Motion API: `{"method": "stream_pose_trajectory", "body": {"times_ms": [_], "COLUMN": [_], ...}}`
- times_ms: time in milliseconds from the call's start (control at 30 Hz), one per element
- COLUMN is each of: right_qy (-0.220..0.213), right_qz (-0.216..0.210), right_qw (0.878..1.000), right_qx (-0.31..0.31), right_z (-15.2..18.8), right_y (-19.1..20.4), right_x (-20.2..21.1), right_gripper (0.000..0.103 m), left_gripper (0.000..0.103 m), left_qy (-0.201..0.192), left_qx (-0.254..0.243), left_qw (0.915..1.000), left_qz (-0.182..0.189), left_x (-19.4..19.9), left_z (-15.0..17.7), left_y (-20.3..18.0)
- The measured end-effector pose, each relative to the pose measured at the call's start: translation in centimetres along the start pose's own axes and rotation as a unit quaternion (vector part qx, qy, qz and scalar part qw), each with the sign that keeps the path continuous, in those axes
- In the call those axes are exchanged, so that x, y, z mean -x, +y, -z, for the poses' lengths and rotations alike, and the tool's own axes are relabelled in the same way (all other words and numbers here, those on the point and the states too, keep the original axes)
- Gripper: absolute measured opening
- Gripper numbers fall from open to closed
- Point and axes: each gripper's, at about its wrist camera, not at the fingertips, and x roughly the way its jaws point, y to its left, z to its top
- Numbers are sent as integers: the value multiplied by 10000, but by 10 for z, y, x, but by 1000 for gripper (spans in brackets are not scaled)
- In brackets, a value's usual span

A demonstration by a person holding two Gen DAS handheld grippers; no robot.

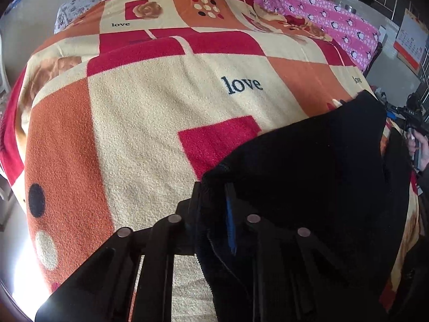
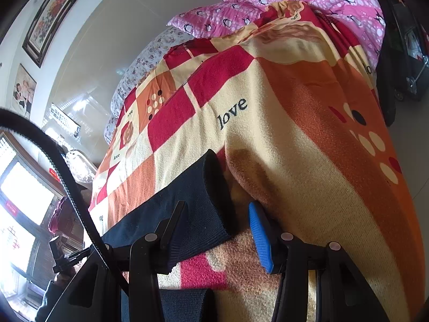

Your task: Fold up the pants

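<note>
The dark navy pants (image 1: 308, 177) lie on a patchwork "love" blanket (image 1: 150, 102). In the left wrist view my left gripper (image 1: 214, 209) is shut on a corner of the pants, the cloth draped over its right finger and running off to the right. In the right wrist view my right gripper (image 2: 217, 228) is open over the blanket (image 2: 295, 139). A folded end of the pants (image 2: 193, 204) lies between its jaws against the left finger (image 2: 171, 228), apart from the blue-padded right finger (image 2: 261, 236).
A pink penguin quilt (image 1: 321, 18) and a flowered pillow (image 1: 77, 8) lie at the far end of the bed. The other hand and gripper (image 1: 414, 134) show at the right edge. Framed pictures (image 2: 51, 13) hang on the wall by a bright window (image 2: 24, 187).
</note>
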Motion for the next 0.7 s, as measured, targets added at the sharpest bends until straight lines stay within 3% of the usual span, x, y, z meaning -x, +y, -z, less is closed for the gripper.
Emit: {"method": "stream_pose_trajectory", "body": {"times_ms": [233, 333, 400, 533, 700], "right_qy": [-14, -63, -70, -82, 1354], "right_qz": [-130, -252, -90, 41, 222], "right_qw": [9999, 9995, 9993, 9986, 9905], "right_qx": [-55, -177, -359, -512, -84], "right_z": [-2, -2, -10, -50, -88], "right_y": [-3, -7, -7, 5, 27], "right_x": [1, 4, 8, 12, -52], "right_gripper": [45, 45, 45, 49, 49], "left_gripper": [11, 11, 11, 11, 11], "left_qy": [-436, -620, -743, -1088, -1287], "left_qx": [-188, -428, -643, -647, -394], "left_qw": [9972, 9909, 9834, 9765, 9727], "left_qz": [-571, -1119, -1523, -1746, -1891], "left_x": [40, 59, 69, 86, 92], "left_z": [-3, -3, 0, 7, 3], "left_y": [-25, -51, -73, -99, -110]}}
